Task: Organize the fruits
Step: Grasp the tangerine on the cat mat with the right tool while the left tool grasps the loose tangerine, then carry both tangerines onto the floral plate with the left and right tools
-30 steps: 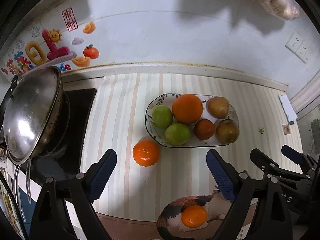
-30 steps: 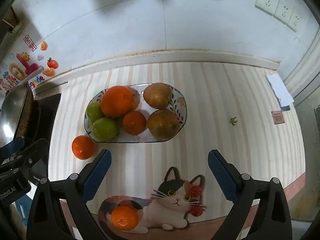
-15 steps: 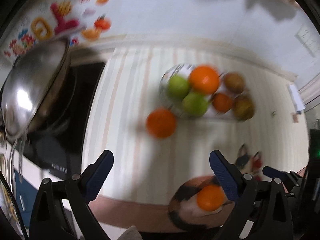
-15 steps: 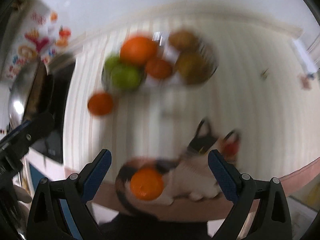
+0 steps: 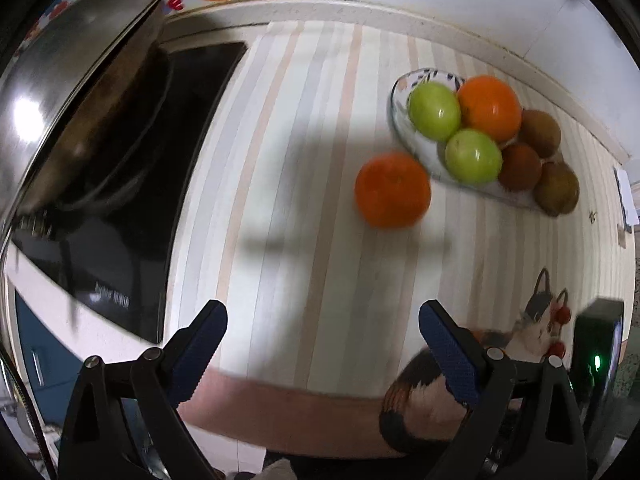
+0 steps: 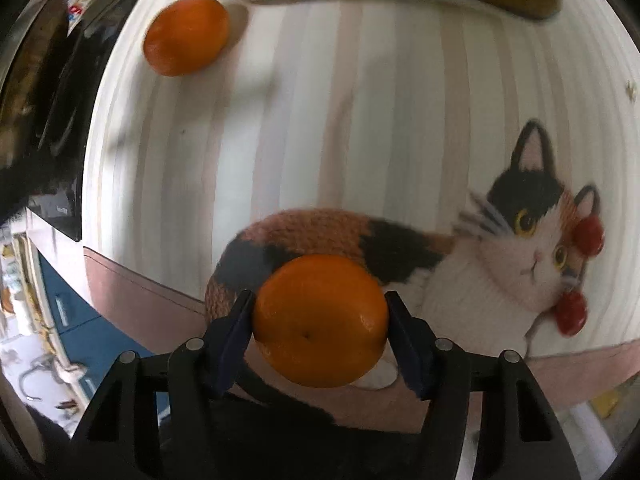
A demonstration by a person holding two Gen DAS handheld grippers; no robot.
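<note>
1. The right claw (image 6: 320, 320) has just been closing: a second ago its blue pads stood wide above the mat, and now they sit against both sides of a round orange mandarin (image 6: 320, 320) at the near edge of the worktop, pinching it. The fruit appears to rest on the printed calico cat of the striped mat (image 6: 360, 120), so I judge the grip made and the lift still to come.
2. The left claw (image 5: 322, 354) is spread wide with nothing between its pads, pointing down at bare mat. Compared with a second ago it is lower and nearer the worktop.
3. Further out lies a second loose orange mandarin (image 5: 393, 190), just beside the near rim of the clear glass fruit dish (image 5: 400, 92) and apart from both claws. It looks like the left claw's likely target.
4. The dish already holds two green apples, one big orange, a small dark reddish fruit and two brownish fruits, heaped close. Free room looks scarce, so a mandarin set on top could roll off.
5. At the far left a steel wok (image 5: 80, 92) sits on the black hob (image 5: 192, 92), clear of the path to the dish.
</note>
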